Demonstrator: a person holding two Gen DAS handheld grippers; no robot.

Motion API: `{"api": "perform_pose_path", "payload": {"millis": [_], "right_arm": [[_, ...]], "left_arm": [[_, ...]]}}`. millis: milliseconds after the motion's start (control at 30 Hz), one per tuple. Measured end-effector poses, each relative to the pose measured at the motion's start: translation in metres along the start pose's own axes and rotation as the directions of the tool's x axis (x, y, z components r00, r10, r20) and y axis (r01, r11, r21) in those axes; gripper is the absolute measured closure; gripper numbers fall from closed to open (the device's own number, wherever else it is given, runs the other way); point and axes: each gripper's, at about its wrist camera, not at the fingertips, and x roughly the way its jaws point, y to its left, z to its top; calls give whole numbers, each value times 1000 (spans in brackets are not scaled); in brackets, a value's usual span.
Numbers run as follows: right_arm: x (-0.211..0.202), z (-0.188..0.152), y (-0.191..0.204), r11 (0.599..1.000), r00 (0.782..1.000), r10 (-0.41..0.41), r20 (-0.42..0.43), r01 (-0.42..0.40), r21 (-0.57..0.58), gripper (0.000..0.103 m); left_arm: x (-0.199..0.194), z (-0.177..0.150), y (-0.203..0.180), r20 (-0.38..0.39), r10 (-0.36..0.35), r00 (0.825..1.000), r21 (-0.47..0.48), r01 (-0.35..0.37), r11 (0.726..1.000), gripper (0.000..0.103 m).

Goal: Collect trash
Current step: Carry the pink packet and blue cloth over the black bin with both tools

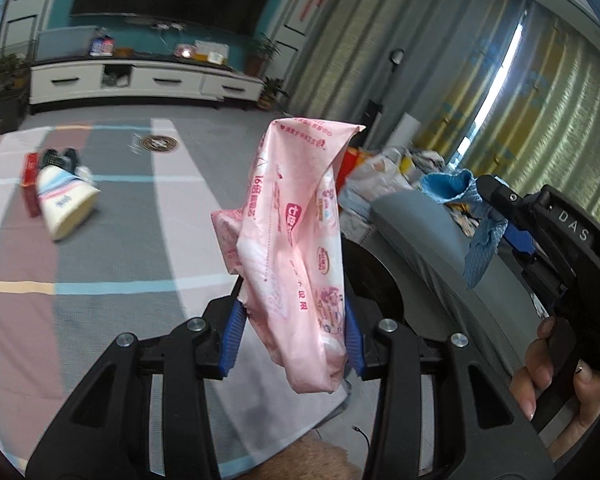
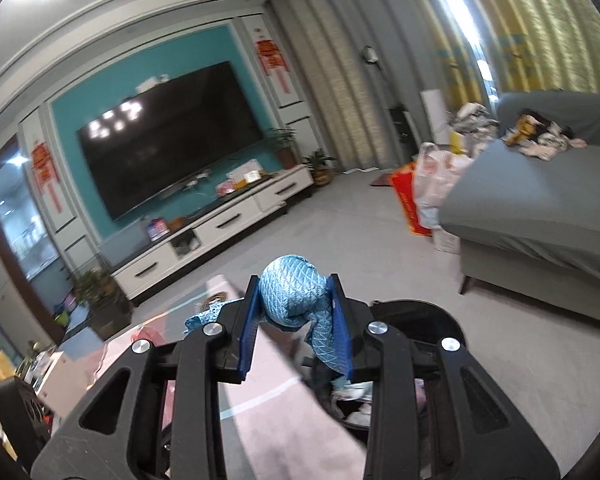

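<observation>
A living room mid-cleanup: my left gripper (image 1: pixel 292 344) is clamped on a limp pink wrapper (image 1: pixel 296 240), held above the patterned rug (image 1: pixel 112 248); my right gripper (image 2: pixel 296 320) pinches a crumpled blue cloth (image 2: pixel 296 296); both loads, I judge, are on their way to the dark bin (image 2: pixel 432 312) just below the right gripper, already holding scraps. Next I must bring each over the bin's mouth and let go, one at a time. Left on the rug, well apart: a tipped white packet (image 1: pixel 66 208) beside a red box (image 1: pixel 30 188); the grey sofa (image 2: pixel 540 208) crowds the bin's far side.
</observation>
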Motion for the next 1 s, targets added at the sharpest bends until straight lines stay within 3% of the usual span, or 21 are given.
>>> {"api": "perform_pose_path", "payload": {"millis": [300, 600, 767, 1000], "right_arm": [[21, -8, -45, 986, 988, -142, -67, 147, 76, 69], [46, -14, -82, 964, 967, -201, -154, 223, 143, 69], [65, -22, -99, 939, 936, -272, -222, 309, 152, 69], [87, -31, -113, 932, 920, -258, -295, 318, 176, 69]], "left_arm": [[69, -6, -24, -138, -100, 985, -15, 99, 995, 60], [129, -11, -34, -264, -210, 941, -82, 195, 977, 60], [159, -14, -41, -323, -224, 920, -93, 204, 974, 59], [181, -20, -47, -356, -203, 912, -86, 184, 979, 54]]}}
